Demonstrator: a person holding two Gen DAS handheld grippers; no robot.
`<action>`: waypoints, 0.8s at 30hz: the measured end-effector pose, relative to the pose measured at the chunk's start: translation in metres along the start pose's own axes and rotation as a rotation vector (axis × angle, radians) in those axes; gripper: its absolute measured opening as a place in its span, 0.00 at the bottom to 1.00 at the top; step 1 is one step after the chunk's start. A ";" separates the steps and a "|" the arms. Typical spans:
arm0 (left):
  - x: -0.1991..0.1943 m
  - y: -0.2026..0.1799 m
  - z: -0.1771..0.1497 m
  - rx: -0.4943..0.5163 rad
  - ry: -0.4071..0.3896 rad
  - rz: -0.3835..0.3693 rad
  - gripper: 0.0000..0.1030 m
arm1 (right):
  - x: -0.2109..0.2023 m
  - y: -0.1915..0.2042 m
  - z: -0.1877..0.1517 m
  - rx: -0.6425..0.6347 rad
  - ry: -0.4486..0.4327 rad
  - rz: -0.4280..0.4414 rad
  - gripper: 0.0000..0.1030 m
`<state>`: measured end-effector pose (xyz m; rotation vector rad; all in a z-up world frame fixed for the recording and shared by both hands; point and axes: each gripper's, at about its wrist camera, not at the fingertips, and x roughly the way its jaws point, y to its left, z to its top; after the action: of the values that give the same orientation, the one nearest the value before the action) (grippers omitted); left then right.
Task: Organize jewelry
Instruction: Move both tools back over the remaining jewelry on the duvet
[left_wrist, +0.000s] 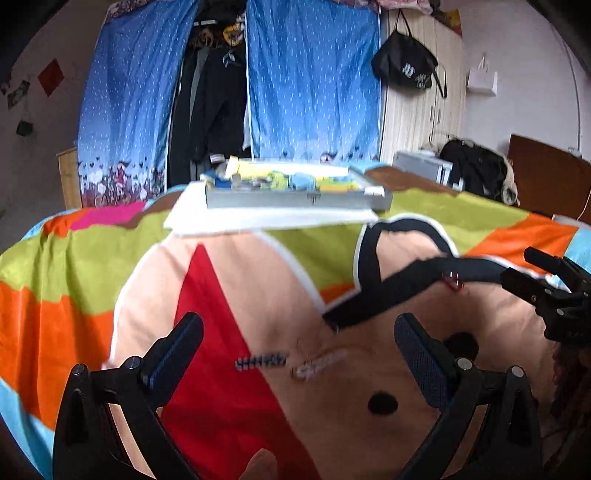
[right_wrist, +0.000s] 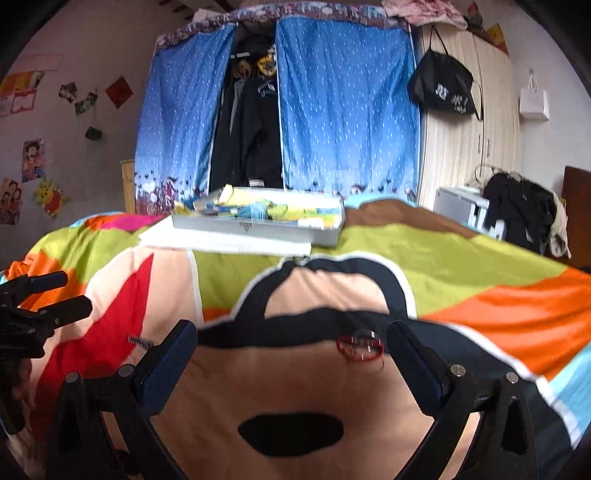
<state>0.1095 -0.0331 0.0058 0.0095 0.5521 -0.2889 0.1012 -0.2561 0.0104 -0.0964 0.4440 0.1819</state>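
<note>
The left gripper (left_wrist: 299, 343) hovers over a bright cartoon-print bedspread (left_wrist: 74, 266), its 2 fingers spread wide with nothing between them. Just ahead of it lie 2 small pieces of jewelry side by side. A blue-and-white beaded piece (left_wrist: 261, 360) rests on the red patch, its long axis running left to right and tilting slightly up toward the right. Just to its right, a pale silvery piece (left_wrist: 319, 364) lies on the peach area, also lengthwise left to right, angled up at its right end; blur hides its details.

The right gripper (right_wrist: 291, 350) is likewise spread apart and holds nothing. A red ring-shaped piece (right_wrist: 359, 349) with silvery parts lies flat on the bedspread at the edge of a black printed band, just beside the inner face of the right finger; contact cannot be judged.

At the far side of the bed, a shallow grey tray (right_wrist: 258, 226) holding yellow, blue and green items sits on a white pad (right_wrist: 221, 242), its long side running left to right. Beyond hangs a blue curtain (right_wrist: 343, 107).
</note>
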 end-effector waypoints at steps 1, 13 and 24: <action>0.003 -0.002 -0.004 0.000 0.027 -0.004 0.98 | 0.002 -0.001 -0.004 0.008 0.016 0.002 1.00; 0.037 0.002 -0.040 -0.054 0.208 0.004 0.98 | 0.027 -0.012 -0.042 0.067 0.151 -0.004 1.00; 0.055 0.006 -0.041 -0.041 0.283 -0.046 0.98 | 0.037 -0.026 -0.046 0.134 0.181 0.020 1.00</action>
<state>0.1351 -0.0387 -0.0582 -0.0026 0.8399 -0.3230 0.1202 -0.2822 -0.0456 0.0233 0.6364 0.1633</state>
